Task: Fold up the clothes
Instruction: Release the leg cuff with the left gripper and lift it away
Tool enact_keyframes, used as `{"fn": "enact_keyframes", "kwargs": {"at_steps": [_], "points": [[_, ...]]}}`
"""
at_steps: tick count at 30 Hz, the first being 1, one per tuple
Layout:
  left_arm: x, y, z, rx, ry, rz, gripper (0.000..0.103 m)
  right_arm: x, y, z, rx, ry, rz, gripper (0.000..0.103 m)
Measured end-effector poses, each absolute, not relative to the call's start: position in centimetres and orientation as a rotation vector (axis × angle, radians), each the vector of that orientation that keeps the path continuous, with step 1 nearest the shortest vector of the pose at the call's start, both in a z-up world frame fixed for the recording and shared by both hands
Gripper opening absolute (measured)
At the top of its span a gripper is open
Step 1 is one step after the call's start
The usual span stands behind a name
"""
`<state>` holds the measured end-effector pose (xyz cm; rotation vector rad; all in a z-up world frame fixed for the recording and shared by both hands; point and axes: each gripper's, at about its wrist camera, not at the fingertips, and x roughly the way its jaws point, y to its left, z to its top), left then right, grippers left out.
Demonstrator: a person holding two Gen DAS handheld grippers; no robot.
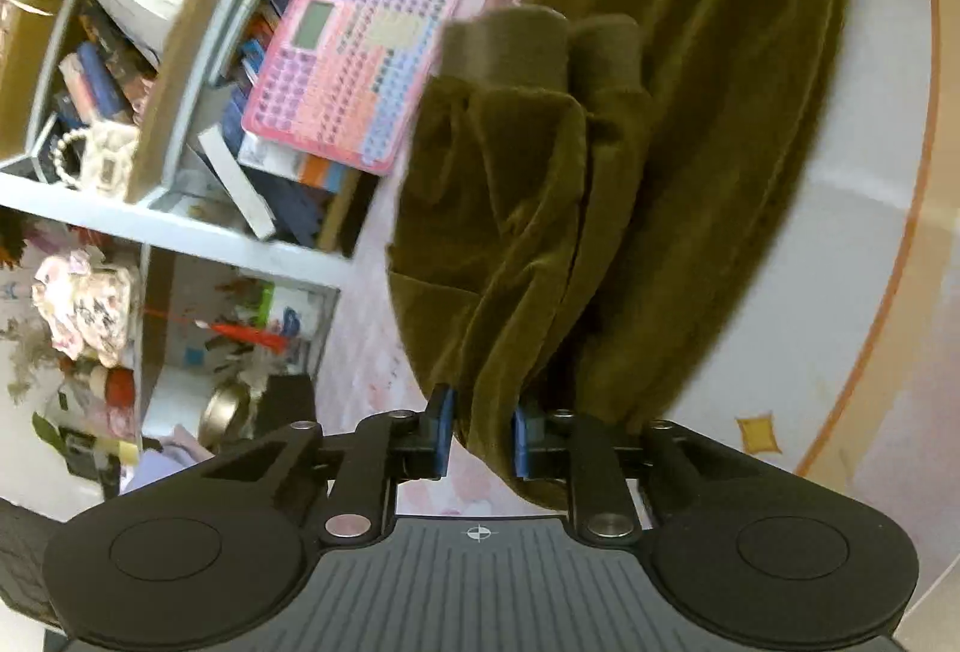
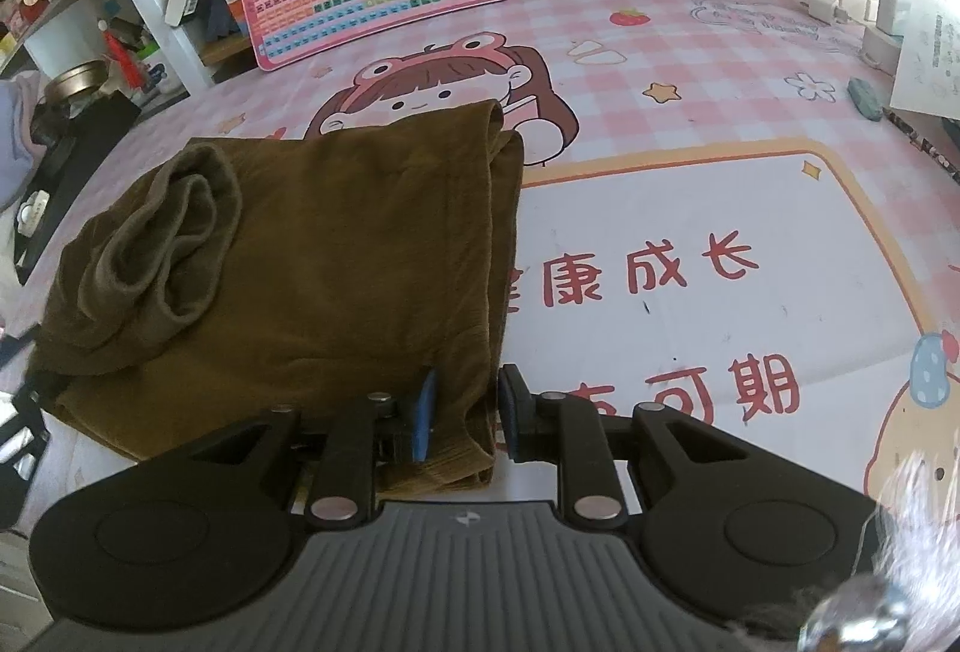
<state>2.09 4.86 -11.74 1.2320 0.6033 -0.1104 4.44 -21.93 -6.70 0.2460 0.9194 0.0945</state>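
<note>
A folded olive-brown velvety garment (image 2: pixel 300 262) is spread on the pink cartoon-printed table mat (image 2: pixel 690 244), ahead of both grippers. Its edge is clamped between the left gripper (image 1: pixel 480 433) pads and likewise by the right gripper (image 2: pixel 465 412).

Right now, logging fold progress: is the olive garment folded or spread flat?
Folded. The olive garment lies doubled on the desk mat, layered edges along its right side, both cuffs bunched on top.
</note>
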Motion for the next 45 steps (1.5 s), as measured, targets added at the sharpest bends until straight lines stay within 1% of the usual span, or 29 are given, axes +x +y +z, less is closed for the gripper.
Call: {"fn": "enact_keyframes", "kwargs": {"at_steps": [4, 6, 8, 10, 14, 16, 22, 24, 27, 30, 34, 36, 37, 38, 39, 41, 45], "points": [[2.5, 5.5, -11.4, 1.152, 0.629, -0.097, 0.021, 4.5, -21.9, -6.6, 0.237, 0.923, 0.098, 0.021], [3.2, 6.4, -10.5, 1.06, 0.65, -0.08, 0.019, 4.6, -21.8, -6.6, 0.23, 0.924, 0.099, 0.021], [3.3, 7.1, -9.5, 1.003, 0.626, -0.037, 0.016, 4.6, -21.9, -6.6, 0.233, 0.923, 0.102, 0.023], [3.7, 7.7, -8.7, 0.935, 0.631, -0.011, 0.016, 4.6, -21.8, -6.6, 0.231, 0.922, 0.103, 0.023], [4.6, 8.5, -9.5, 0.848, 0.742, -0.016, 0.017, 4.6, -21.6, -6.6, 0.22, 0.923, 0.1, 0.024], [4.3, 8.5, -9.8, 0.851, 0.73, -0.006, 0.017, 4.7, -21.6, -6.6, 0.217, 0.923, 0.099, 0.024], [0.8, 7.3, -8.8, 0.961, 0.657, -0.119, 0.037, 4.7, -21.3, -6.5, 0.205, 0.926, 0.092, 0.024], [-1.1, 6.7, -7.7, 0.965, 0.609, -0.18, 0.05, 4.7, -21.2, -6.5, 0.202, 0.926, 0.088, 0.024], [-2.2, 5.4, -5.9, 0.904, 0.532, -0.268, 0.052, 4.7, -21.0, -6.5, 0.199, 0.924, 0.078, 0.024], [-1.1, 3.9, -4.2, 0.812, 0.485, -0.3, 0.052, 4.8, -20.9, -6.5, 0.216, 0.928, 0.065, 0.025], [2.9, 3.3, -2.3, 0.601, 0.5, -0.298, 0.051, 4.6, -21.3, -6.1, 0.269, 0.946, 0.064, 0.025], [4.5, 3.4, -1.9, 0.508, 0.512, -0.313, 0.048, 4.2, -21.6, -5.5, 0.293, 0.931, 0.06, 0.026], [5.5, 3.6, -2.0, 0.47, 0.529, -0.317, 0.045, 3.9, -21.8, -5.2, 0.303, 0.92, 0.053, 0.026], [6.4, 3.9, -2.2, 0.431, 0.546, -0.322, 0.041, 3.5, -22.0, -4.8, 0.314, 0.908, 0.047, 0.026], [7.4, 4.0, -2.6, 0.392, 0.576, -0.325, 0.04, 3.2, -22.2, -4.5, 0.326, 0.899, 0.04, 0.026], [8.7, 4.2, -3.6, 0.358, 0.623, -0.335, 0.039, 2.5, -22.7, -3.9, 0.353, 0.889, 0.026, 0.027], [9.5, 3.0, -6.4, 0.425, 0.678, -0.382, 0.038, 1.0, -22.9, -3.4, 0.402, 0.895, 0.001, 0.028]]}}
